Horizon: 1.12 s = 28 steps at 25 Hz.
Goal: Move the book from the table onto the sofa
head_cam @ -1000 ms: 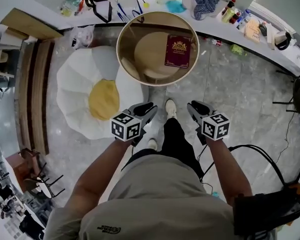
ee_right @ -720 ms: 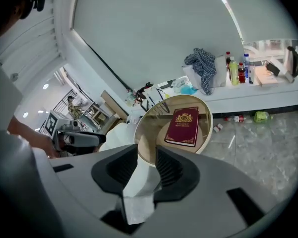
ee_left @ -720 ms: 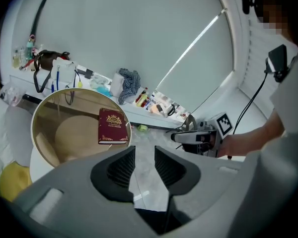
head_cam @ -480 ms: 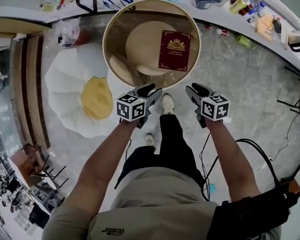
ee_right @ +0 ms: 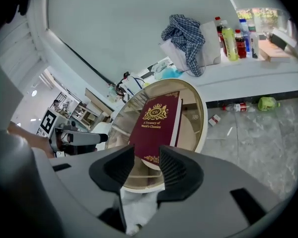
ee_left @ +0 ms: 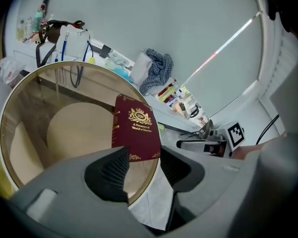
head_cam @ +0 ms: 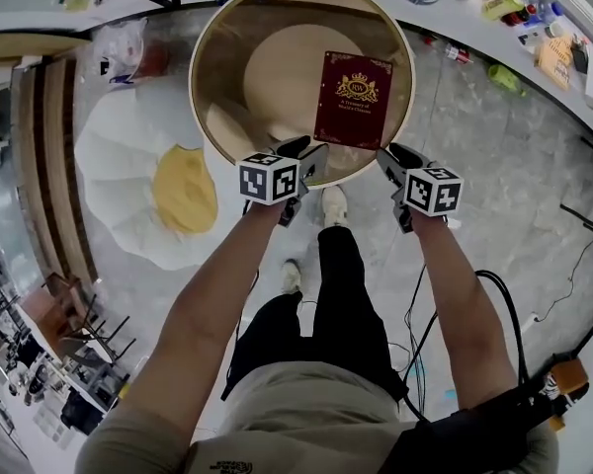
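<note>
- Ahead of both sets of fingers, and between them: the maroon book (head_cam: 353,99), flat on the round glass surface (head_cam: 200,87), near edge just beyond the fingertips, untouched.
- On the left gripper (head_cam: 308,156): fingers released, having just been opening, nothing pinched; only the book's lower corner framed in the gap, farther off.
- On the right gripper (head_cam: 389,158): likewise spread wide after just opening, empty, with the book's near edge lined up beyond the gap.
- Step in hand, by judgement: closing in for a two-handed pickup.
- Keep both pairs of fingers wide until well around a cover edge; come in low over the glass, one gripper at either end of the near edge.
- Clench together and evenly, deep enough to stop the covers fanning open.
- Lift level before swinging out past the left fingers toward the white-and-yellow cushion (head_cam: 119,156) on the floor, probably the sofa.
- Beware of nudging the book away across smooth glass before gripping.
</note>
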Each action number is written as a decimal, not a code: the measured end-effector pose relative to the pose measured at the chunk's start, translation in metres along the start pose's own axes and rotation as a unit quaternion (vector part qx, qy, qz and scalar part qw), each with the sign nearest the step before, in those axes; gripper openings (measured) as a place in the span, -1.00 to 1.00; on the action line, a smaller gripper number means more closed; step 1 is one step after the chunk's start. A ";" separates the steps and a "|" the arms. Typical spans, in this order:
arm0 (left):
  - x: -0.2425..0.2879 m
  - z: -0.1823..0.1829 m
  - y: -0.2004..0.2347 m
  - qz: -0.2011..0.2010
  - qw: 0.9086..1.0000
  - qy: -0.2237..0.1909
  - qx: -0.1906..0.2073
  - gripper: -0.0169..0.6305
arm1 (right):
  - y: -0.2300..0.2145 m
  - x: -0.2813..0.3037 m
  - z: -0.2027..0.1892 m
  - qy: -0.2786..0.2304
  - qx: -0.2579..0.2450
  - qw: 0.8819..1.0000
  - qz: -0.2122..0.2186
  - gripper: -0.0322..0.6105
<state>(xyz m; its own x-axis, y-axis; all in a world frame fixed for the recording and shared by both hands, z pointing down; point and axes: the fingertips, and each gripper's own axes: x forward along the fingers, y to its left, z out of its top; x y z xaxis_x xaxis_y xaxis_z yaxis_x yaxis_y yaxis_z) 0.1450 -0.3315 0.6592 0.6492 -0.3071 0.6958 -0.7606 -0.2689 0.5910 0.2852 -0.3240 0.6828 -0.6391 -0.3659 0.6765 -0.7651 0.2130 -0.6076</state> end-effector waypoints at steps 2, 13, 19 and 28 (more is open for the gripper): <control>0.011 0.002 0.010 0.002 1.000 0.002 -0.002 -0.39 | -0.010 0.012 0.001 0.001 0.002 1.000 -0.004 -0.40; 0.060 -0.003 0.051 0.009 1.000 0.026 -0.015 -0.34 | -0.046 0.059 0.006 -0.003 0.028 1.000 -0.008 -0.39; 0.078 -0.005 0.063 0.009 0.999 0.037 -0.021 -0.31 | -0.048 0.071 0.003 0.000 0.052 0.999 0.007 -0.39; 0.080 -0.010 0.059 0.011 0.998 0.034 -0.046 -0.31 | -0.042 0.069 0.004 0.002 0.028 1.000 -0.001 -0.51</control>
<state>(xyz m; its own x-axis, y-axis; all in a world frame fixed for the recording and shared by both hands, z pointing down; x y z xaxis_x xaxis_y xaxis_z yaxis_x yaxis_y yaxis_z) 0.1525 -0.3632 0.7539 0.6336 -0.2475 0.7331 -0.7734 -0.1777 0.6085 0.2733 -0.3619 0.7535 -0.6372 -0.3626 0.6800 -0.7614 0.1601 -0.6281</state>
